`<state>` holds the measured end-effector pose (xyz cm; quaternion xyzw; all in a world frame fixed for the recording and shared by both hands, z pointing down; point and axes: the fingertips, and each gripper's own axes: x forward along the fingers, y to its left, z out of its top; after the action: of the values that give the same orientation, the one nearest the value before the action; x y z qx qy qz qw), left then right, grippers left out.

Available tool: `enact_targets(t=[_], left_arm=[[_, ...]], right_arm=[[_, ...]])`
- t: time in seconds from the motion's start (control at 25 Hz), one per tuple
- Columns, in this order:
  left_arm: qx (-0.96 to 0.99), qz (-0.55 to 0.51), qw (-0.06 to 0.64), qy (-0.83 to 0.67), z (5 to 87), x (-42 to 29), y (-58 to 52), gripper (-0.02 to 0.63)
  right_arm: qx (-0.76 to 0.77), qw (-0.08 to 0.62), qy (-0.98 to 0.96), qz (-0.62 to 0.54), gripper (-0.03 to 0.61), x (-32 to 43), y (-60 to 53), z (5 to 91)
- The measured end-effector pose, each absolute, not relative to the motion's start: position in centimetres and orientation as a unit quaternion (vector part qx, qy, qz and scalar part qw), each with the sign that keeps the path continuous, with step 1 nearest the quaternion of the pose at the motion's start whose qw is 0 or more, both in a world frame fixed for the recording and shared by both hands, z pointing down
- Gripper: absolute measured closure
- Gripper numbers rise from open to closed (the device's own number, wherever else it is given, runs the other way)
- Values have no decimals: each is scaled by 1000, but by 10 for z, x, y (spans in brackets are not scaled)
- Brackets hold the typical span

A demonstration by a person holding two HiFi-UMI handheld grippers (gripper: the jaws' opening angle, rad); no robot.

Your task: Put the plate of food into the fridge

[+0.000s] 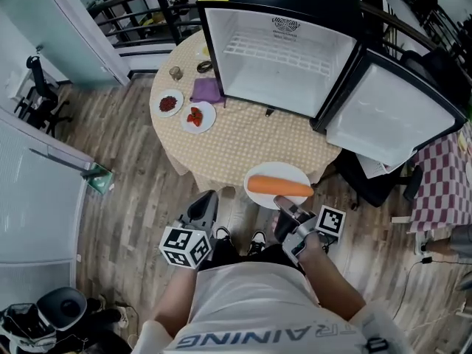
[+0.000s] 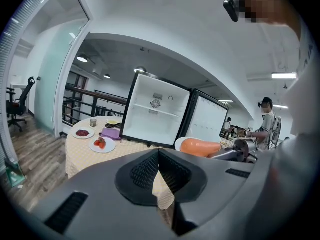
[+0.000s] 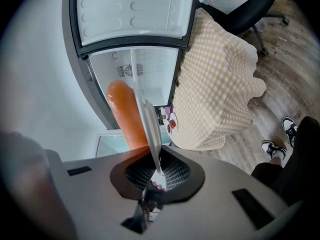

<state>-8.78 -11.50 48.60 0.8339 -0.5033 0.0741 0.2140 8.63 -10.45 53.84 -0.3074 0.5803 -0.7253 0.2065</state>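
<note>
A white plate (image 1: 274, 176) carrying a long orange carrot (image 1: 279, 187) is at the near edge of the round checked table (image 1: 228, 142). My right gripper (image 1: 286, 206) is shut on the plate's near rim. In the right gripper view the plate (image 3: 150, 126) stands edge-on between the pads, with the carrot (image 3: 125, 114) on its left. The small fridge (image 1: 284, 50) stands open on the table, its shelf bare and its door (image 1: 387, 113) swung right. My left gripper (image 1: 203, 214) hangs below the table edge, shut and empty; its pads (image 2: 150, 169) meet.
On the table's left are a plate of dark red food (image 1: 170, 103), a plate of red pieces (image 1: 198, 116), a purple cloth (image 1: 207, 89) and a small jar (image 1: 175, 73). A black office chair (image 1: 372, 179) stands under the fridge door. My shoes (image 1: 257, 239) are on the wooden floor.
</note>
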Motion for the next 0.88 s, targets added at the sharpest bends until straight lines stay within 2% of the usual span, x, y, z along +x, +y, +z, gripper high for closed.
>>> enact_targets(t=[0.48, 0.88], left_arm=[[863, 72, 219, -449, 494, -87, -206, 605], [894, 78, 195, -396, 484, -114, -282, 606]], right_arm=[[-351, 236, 557, -715, 540, 84, -174, 539], [-380, 270, 543, -698, 540, 43, -244, 533]])
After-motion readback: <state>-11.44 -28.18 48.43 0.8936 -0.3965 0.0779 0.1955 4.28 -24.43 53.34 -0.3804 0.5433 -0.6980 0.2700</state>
